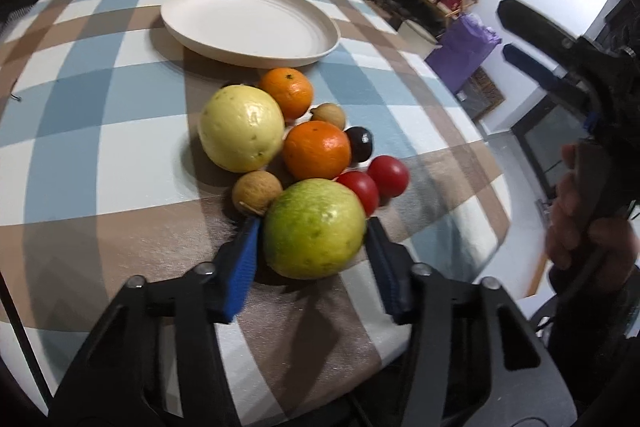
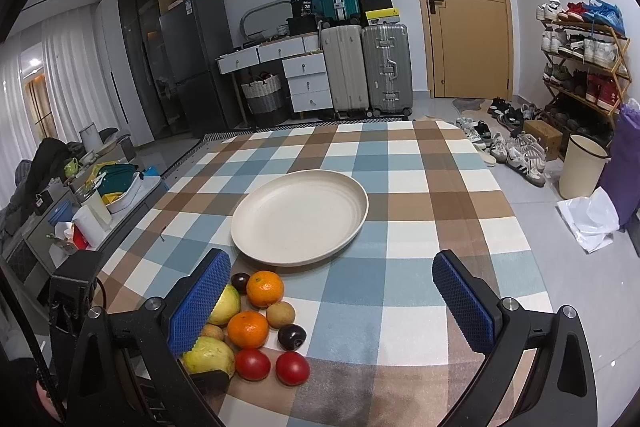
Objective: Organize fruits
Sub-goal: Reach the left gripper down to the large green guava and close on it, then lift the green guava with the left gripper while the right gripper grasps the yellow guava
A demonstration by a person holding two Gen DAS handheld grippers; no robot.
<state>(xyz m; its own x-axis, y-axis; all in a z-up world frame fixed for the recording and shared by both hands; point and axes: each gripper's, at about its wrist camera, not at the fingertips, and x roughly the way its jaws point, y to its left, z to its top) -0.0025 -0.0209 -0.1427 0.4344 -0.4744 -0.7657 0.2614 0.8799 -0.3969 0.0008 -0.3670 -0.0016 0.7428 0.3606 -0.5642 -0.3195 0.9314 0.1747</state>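
The left tool (image 1: 314, 227) has its blue pads on either side of the green guava (image 1: 315, 229), which fills the gap between them; the pads appear to press on its flanks, so it grips the guava. The right tool (image 2: 332, 291) hangs open with nothing between its pads, over bare checked cloth to the right of the fruit.

The worktop (image 1: 100, 107) has a wide free stretch to the left of the pile, and a narrower one to the right before its rounded edge. The near edge lies just beneath the left tool. The plate (image 1: 250, 21) stands beyond the pile, close to it but apart, with cloth free all round it.

Counted: two guavas, the green one and a yellow guava (image 1: 241, 128); two oranges (image 1: 317, 149); two tomatoes (image 1: 388, 175); two small tan fruits (image 1: 257, 192); one dark plum (image 1: 360, 143); one plate.

The fruits lie bunched and touching, the green guava nearest the left tool, the tomatoes at its right, a tan fruit at its left, the rest behind it toward the plate.
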